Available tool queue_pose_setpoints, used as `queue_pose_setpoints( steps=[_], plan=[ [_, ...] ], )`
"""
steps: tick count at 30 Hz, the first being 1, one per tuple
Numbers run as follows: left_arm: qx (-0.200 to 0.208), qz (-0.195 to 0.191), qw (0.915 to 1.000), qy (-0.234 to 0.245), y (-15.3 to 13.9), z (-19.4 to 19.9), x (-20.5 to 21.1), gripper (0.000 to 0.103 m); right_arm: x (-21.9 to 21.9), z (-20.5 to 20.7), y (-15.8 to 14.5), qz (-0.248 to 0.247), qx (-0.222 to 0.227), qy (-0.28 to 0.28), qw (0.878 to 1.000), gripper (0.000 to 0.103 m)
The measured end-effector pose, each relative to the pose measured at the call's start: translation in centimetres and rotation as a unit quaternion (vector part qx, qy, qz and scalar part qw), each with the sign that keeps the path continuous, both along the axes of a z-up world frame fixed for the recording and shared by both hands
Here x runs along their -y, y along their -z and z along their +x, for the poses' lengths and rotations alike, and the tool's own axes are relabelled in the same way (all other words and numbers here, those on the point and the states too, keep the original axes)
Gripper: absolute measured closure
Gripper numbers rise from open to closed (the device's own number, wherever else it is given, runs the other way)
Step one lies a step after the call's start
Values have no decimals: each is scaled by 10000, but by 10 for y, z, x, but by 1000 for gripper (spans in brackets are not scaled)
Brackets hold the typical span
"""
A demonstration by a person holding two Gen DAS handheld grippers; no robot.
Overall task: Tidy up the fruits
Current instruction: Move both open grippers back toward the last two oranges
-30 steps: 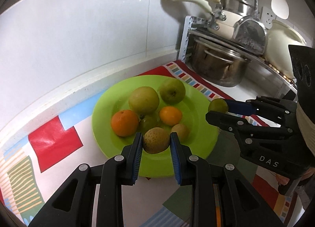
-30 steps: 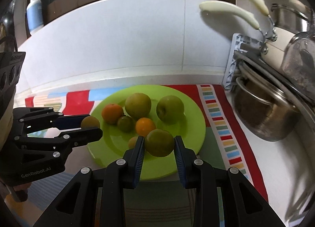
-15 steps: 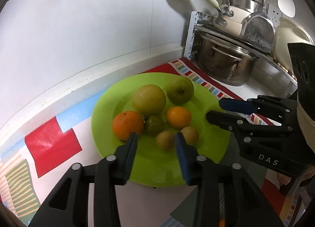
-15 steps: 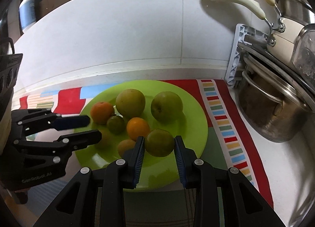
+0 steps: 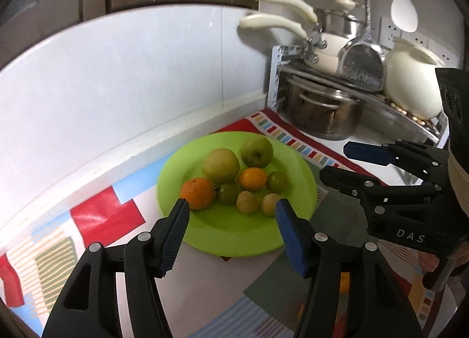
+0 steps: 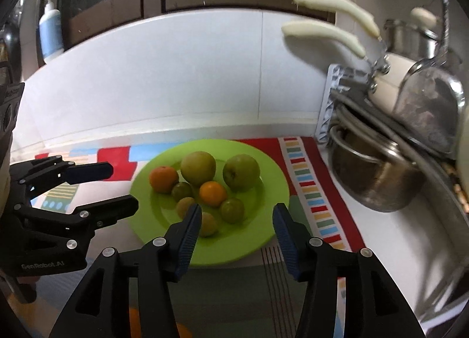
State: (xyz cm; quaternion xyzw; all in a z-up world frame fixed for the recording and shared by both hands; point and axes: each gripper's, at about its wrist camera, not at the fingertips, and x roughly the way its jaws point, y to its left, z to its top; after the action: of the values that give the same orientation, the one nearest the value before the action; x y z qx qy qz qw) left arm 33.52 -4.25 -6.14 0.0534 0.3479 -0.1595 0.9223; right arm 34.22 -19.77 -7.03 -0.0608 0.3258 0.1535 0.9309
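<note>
A lime green plate (image 5: 234, 238) (image 6: 263, 238) on the counter holds several fruits: two large green apples (image 5: 220, 163) (image 6: 241, 171), two oranges (image 5: 198, 193) (image 6: 213, 193) and several small green-yellow fruits (image 5: 247, 202) (image 6: 232, 210). My left gripper (image 5: 231, 213) is open and empty, above the plate's near edge; it shows in the right wrist view (image 6: 117, 188). My right gripper (image 6: 236, 219) is open and empty over the plate's near edge; it shows in the left wrist view (image 5: 343, 162).
A colourful patterned mat (image 5: 108, 217) covers the counter. A dish rack with a steel pot (image 5: 322, 116) (image 6: 378, 185), pans and a cream jug (image 5: 413, 83) stands at the right. A white tiled wall (image 6: 176, 74) runs behind. A soap bottle (image 6: 50, 30) stands far left.
Both grippers opened and let go of their small fruits, which now lie on the plate. Both grippers drew back and up from the plate.
</note>
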Motion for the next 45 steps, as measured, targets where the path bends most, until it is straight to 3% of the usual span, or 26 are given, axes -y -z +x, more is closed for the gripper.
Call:
queue_pose_setpoints(
  steps=[4, 12, 22, 29, 34, 45],
  plan=[
    [139, -52, 9999, 16, -16, -16, 2, 38, 3, -22, -14, 16, 187, 13, 9998, 45],
    [362, -38, 9993, 64, -37, -53, 5, 33, 7, -62, -36, -111, 505, 9, 9987, 41],
    [251, 22, 9996, 99, -33, -93, 10, 30, 8, -100, -39, -266, 527, -219, 9980, 40],
    [17, -9, 9995, 315, -15, -111, 17, 30, 4, -117, -25, -457, 389, -570, 9966, 40],
    [-70, 183, 9985, 511, -1, -115, 23, 30, 1, -120, -7, -590, 174, -782, 9950, 40],
    [-547, 257, 9945, 850, 38, -100, 28, 31, -7, -107, 40, -943, -353, -1201, 9876, 40]
  ],
)
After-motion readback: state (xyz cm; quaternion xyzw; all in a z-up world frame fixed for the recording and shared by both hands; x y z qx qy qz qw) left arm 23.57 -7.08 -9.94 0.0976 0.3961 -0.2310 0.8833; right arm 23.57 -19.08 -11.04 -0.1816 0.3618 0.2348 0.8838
